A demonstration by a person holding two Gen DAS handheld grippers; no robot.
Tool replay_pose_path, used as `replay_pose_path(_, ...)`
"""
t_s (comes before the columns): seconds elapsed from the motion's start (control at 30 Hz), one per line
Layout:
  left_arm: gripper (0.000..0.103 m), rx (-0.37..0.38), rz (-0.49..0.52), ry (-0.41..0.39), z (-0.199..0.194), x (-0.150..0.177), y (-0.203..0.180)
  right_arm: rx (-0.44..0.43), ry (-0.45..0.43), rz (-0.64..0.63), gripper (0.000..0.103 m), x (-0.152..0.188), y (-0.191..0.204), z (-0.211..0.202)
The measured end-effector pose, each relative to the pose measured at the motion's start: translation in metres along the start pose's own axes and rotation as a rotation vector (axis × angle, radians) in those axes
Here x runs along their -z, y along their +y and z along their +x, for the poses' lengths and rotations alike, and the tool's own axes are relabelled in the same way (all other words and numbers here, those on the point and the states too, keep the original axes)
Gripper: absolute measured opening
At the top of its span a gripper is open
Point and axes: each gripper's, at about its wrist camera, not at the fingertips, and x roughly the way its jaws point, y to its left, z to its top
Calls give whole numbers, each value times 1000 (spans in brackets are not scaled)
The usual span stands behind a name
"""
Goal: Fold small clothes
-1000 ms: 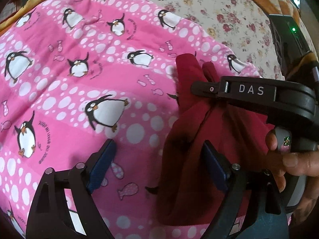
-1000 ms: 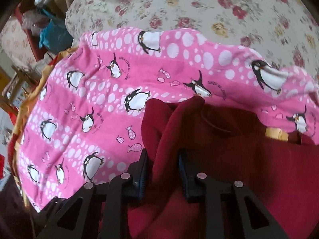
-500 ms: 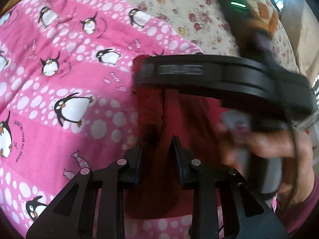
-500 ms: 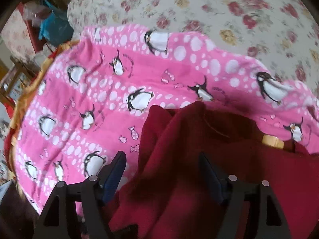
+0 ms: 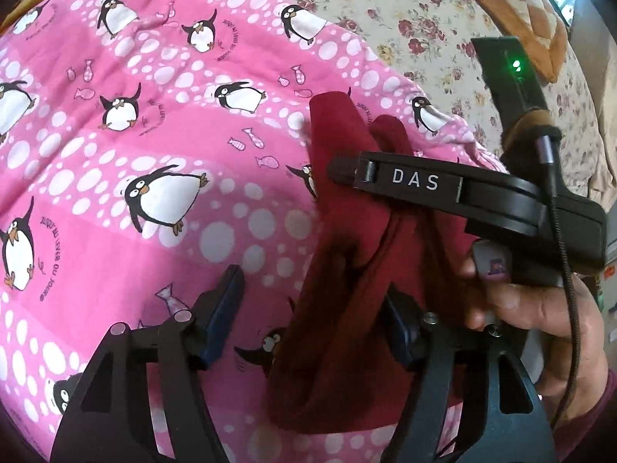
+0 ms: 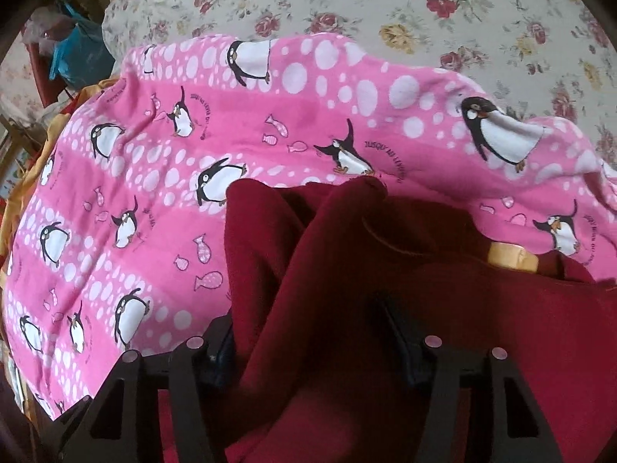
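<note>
Dark red garment (image 5: pixel 347 270), small, bunched into loose ridges, lying on pink penguin blanket (image 5: pixel 154 154) toward its near right edge. Soft fleece-like knit by the look; judged light, limp, zero stiffness, not slippery, not fragile. Will sag and drag if lifted from one point. Best pinched at a hem edge or a ridge of the fold, two points spread apart, not mid-panel.

Long axis in left wrist view: from near bottom edge up and away, narrow end (image 5: pixel 335 115) pointing to far side of blanket, possibly a sleeve, cannot confirm. In right wrist view same garment (image 6: pixel 385 308) fills lower right, neckline curve visible, tan label or patch (image 6: pixel 511 256) near right side. Which end is top: likely neckline toward far right, judged only.

Left gripper (image 5: pixel 312 308): jaws spread wide, nothing clamped; left finger over bare blanket, right finger against or behind a red fold. Right gripper (image 6: pixel 312 347): jaws apart, cloth mounded between and over them, no clamping seen; counted as released. Right gripper also seen from left view (image 5: pixel 443 189), held over garment, hand (image 5: pixel 540 308) on the grip.

Floral bedsheet (image 6: pixel 424 7) under blanket. Clutter (image 6: pixel 65 46) at far left, unclear.

Fold judged early-stage: garment not flat yet.
</note>
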Motion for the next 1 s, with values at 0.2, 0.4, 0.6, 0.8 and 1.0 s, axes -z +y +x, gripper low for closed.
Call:
replay_pose_path(0.2, 25, 81, 51, 38, 5, 4, -15, -38, -39, -29, 24, 9, 10, -18)
replay_pose_path(0.4, 20, 145, 107, -14, -18, 11, -41, -98, -74, -13, 22, 15, -8, -51)
replay_pose_path(0.6, 19, 209, 182, -26, -33, 19, -99, -116, -137, 13, 21, 27, -49, -106)
replay_pose_path(0.8, 19, 232, 278, 32, -17, 39, -173, -41, -167, 50, 20, 45, -104, -146)
replay_pose_path(1.0, 16, 262, 347, 93, 14, 57, -239, 32, -184, 130, 19, 71, -173, -169)
